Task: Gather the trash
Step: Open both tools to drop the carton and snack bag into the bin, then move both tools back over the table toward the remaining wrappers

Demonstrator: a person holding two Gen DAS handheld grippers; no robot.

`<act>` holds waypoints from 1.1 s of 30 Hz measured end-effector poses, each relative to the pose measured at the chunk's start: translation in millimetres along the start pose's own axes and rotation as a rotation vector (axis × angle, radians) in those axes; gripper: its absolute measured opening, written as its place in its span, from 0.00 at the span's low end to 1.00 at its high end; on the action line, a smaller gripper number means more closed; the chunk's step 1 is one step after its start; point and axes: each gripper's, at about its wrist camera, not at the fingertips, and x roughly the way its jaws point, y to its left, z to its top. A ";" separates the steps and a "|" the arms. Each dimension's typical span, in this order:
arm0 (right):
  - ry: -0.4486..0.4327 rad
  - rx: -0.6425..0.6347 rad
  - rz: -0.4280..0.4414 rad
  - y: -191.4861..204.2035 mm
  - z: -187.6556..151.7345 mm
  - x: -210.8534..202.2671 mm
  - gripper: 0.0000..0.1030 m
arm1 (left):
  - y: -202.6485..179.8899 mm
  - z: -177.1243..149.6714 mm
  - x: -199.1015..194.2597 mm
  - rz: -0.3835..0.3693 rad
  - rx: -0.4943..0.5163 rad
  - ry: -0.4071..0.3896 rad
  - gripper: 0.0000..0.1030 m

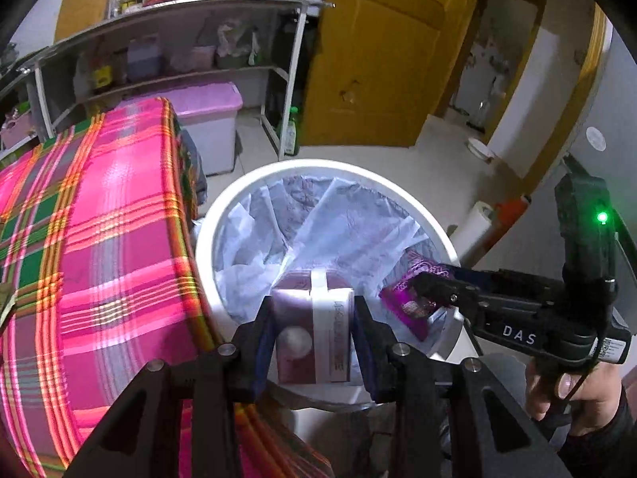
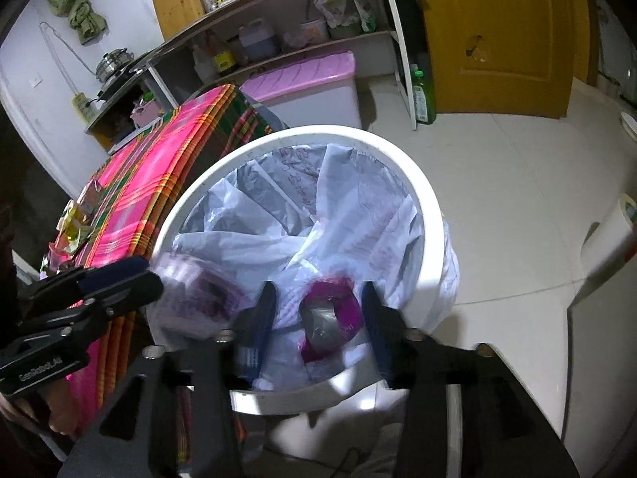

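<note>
In the left wrist view, a purple-and-white box [image 1: 314, 330] is clamped between the pads of the left tool [image 1: 312, 336], low in the centre of the frame, and is held over the near rim of a white bin [image 1: 223, 215]. The bin is lined with a white bag [image 1: 338, 215] and fills the middle of the frame. At the right of that view, the right tool [image 1: 422, 298] is seen reaching over the bin, with a magenta wrapper [image 1: 406, 294] at its tip, and a hand [image 1: 573, 394] is seen on its grip at the lower right.

In the right wrist view, the jaws of the right tool [image 2: 318, 318] are set apart; the wrapper [image 2: 330, 314] is seen blurred between them, touched by neither pad, above the bag [image 2: 318, 215] inside the bin [image 2: 430, 239]. The left tool [image 2: 119, 283] enters at the left edge with the blurred box [image 2: 199, 294].

A desk under a pink plaid cloth [image 1: 99, 239] is seen just beside the bin at the left, with some wrappers [image 2: 79, 215] lying on it.
</note>
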 end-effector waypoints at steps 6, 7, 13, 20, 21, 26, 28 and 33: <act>-0.040 0.010 0.013 1.7 0.4 -14.5 0.53 | 0.9 -0.4 -1.9 -0.007 -0.003 -0.002 0.36; -0.049 0.009 0.016 3.1 0.6 -17.6 0.53 | 0.3 -0.5 -5.2 -0.011 -0.006 -0.009 0.36; -0.115 -0.011 0.042 16.6 0.5 -41.4 0.53 | 0.7 -5.0 -28.2 -0.027 -0.025 -0.063 0.36; -0.170 -0.039 0.082 37.3 -5.6 -66.7 0.53 | 2.1 -15.7 -62.6 -0.041 -0.044 -0.131 0.36; -0.172 -0.042 0.086 40.5 -6.8 -68.2 0.53 | 2.8 -17.8 -68.8 -0.042 -0.044 -0.143 0.36; -0.167 -0.073 0.121 59.6 -14.3 -74.5 0.53 | 6.5 -29.4 -92.0 -0.018 -0.044 -0.186 0.36; -0.169 -0.099 0.126 69.0 -17.3 -77.3 0.53 | 8.2 -33.7 -99.1 -0.002 -0.043 -0.202 0.36; -0.181 -0.146 0.155 88.1 -22.5 -81.8 0.53 | 16.0 -44.8 -115.0 0.033 -0.046 -0.231 0.36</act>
